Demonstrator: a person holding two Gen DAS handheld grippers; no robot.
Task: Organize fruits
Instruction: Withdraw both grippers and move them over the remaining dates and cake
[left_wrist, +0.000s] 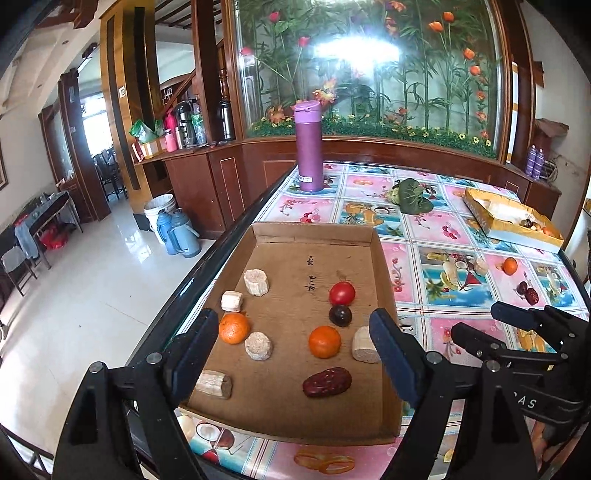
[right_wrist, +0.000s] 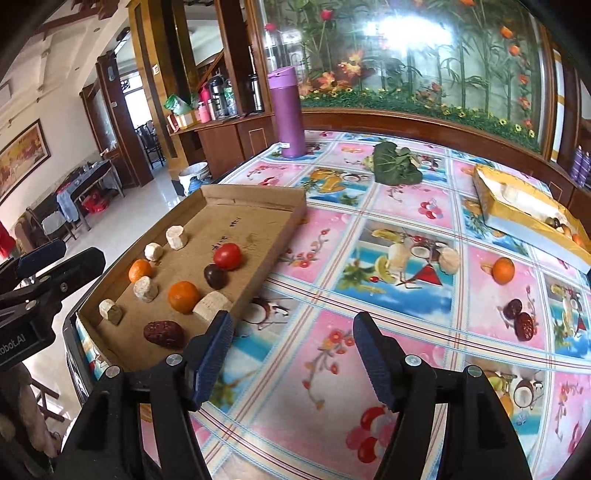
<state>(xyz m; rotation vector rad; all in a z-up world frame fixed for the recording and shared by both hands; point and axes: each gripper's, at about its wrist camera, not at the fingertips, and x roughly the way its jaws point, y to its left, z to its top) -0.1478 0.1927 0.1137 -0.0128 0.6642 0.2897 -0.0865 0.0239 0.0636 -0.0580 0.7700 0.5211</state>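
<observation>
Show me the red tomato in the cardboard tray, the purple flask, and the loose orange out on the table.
Tomato (left_wrist: 342, 292), left wrist view, middle of its skin.
Purple flask (left_wrist: 309, 155), left wrist view, middle of its body.
Loose orange (right_wrist: 503, 270), right wrist view, centre of its peel.

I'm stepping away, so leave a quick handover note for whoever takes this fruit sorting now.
Left tool open, empty, above the cardboard tray.
Right tool open, empty, over the table beside the tray.
Done: the tray holds two oranges, a tomato, a dark plum, a red date and pale chunks.
Left: a loose orange, two dates and a pale chunk on the tablecloth.
</observation>
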